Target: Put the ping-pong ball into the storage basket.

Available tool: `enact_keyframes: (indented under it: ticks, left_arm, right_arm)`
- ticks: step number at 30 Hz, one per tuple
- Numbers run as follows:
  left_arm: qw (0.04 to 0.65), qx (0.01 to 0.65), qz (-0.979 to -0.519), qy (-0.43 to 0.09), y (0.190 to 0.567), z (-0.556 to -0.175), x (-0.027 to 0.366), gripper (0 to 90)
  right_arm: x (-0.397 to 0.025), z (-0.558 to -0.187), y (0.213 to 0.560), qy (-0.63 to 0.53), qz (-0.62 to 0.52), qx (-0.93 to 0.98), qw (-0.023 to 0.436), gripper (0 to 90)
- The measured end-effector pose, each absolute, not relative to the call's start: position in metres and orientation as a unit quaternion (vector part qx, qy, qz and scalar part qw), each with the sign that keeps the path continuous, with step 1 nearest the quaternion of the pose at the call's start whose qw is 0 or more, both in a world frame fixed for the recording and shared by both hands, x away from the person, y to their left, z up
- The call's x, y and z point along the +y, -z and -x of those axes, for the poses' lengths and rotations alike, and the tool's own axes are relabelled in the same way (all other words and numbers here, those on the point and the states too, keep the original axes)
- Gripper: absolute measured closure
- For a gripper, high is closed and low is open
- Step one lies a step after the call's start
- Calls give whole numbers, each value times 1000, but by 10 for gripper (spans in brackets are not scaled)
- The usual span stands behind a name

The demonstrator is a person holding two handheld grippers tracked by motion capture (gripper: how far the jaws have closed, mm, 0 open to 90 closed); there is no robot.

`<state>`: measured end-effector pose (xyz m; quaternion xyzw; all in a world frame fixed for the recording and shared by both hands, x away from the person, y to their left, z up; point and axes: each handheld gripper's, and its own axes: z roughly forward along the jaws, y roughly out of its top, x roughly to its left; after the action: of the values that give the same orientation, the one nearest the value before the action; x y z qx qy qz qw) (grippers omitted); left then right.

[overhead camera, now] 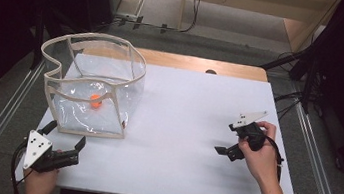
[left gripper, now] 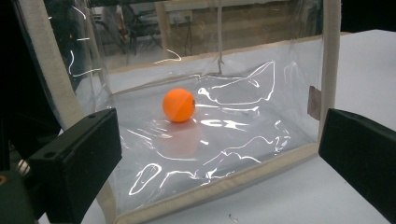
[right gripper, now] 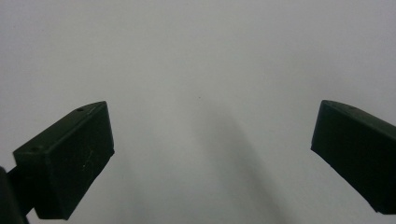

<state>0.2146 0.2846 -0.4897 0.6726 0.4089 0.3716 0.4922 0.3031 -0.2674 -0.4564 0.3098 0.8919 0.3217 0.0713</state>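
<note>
High view: left tool (overhead camera: 65, 151) is sitting near the front left corner of the white worktop (overhead camera: 191, 130), jaws standing wide apart and gripping nothing, pointing toward the clear bag (overhead camera: 91, 86) just beyond it. Right tool (overhead camera: 227, 151) is resting well apart on the right side of the worktop, jaws likewise spread and empty; in the right gripper view they are framing bare white surface.

Contents: the bag is a transparent plastic box shape with cream fabric edging, standing open-topped at the left rear of the worktop. It is holding one orange ball (overhead camera: 95, 100), lying on the bag's floor. In the left gripper view the ball (left gripper: 179, 105) is showing through the near wall (left gripper: 243, 140), left of centre, touching no side wall. Nothing else is visible inside.

Risks, as judgement:
- The bag's rim is sagging and bent on the left side; a tool reaching in from above may be catching the edging and dragging or tipping the whole bag.
- The walls are thin and glossy; a pinch aimed through glare could be closing on film rather than the ball.
- The ball is round and free; any nudge to the bag is likely to send it rolling away from the jaws.
</note>
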Motion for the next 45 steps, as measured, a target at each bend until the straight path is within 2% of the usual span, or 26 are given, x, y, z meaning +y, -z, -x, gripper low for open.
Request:
enact_keyframes:
  ticks: [45]
  left_arm:
    - [496, 410, -670, -370, 490, -215, 285, 0]
  right_arm:
    - [-316, -264, 503, -437, -366, 817, 86, 0]
